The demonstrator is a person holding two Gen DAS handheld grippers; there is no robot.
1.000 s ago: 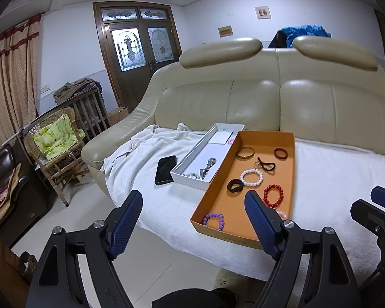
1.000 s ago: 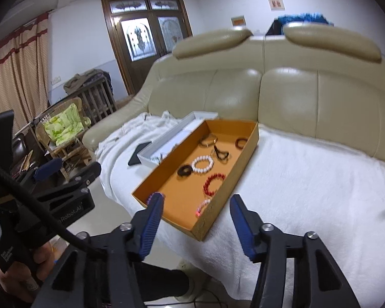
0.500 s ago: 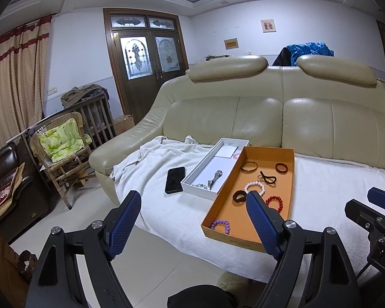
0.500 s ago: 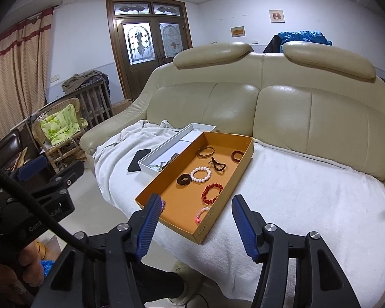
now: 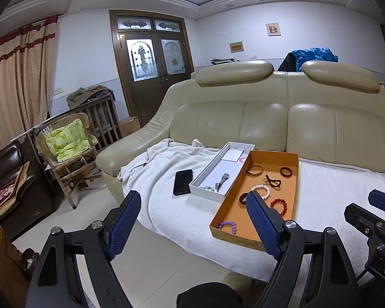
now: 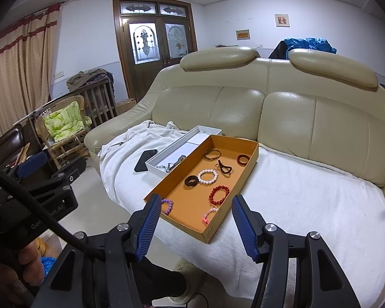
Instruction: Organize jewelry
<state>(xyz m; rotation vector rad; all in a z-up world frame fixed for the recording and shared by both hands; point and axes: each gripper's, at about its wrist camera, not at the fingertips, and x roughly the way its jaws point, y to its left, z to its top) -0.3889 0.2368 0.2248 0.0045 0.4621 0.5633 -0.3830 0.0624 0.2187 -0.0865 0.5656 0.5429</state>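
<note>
- Judging progress as barely begun: both tools hanging back from the sofa edge, nothing carried.
- Left gripper (image 5: 190,220), low centre of its view: blue-padded fingers spread wide, empty.
- Right gripper (image 6: 196,220), low centre of its view: likewise spread wide, holding nothing.
- Shallow orange cardboard tray (image 6: 252,159) lying mid-frame on the white towel (image 6: 308,195) over the cream leather sofa (image 6: 320,118).
- Loose inside the tray: white bead bracelet (image 6: 208,176), red bead bracelet (image 6: 219,194), purple bead bracelet (image 6: 167,206), pink bead bracelet (image 6: 209,214), gold bangle (image 6: 213,154), brown ring-shaped band (image 6: 243,159), black hair tie (image 6: 224,167), black scrunchie (image 6: 191,181); scattered apart, no clear order.
- Long white rectangular box (image 5: 205,173) touching the tray's left side, already holding a silver metal watch (image 5: 222,181) and some small pieces too tiny to identify.
- Black smartphone (image 5: 183,181) just left of the box on the towel.
- Probably left: nearly all the sorting, though which container is the destination cannot be told.
</note>
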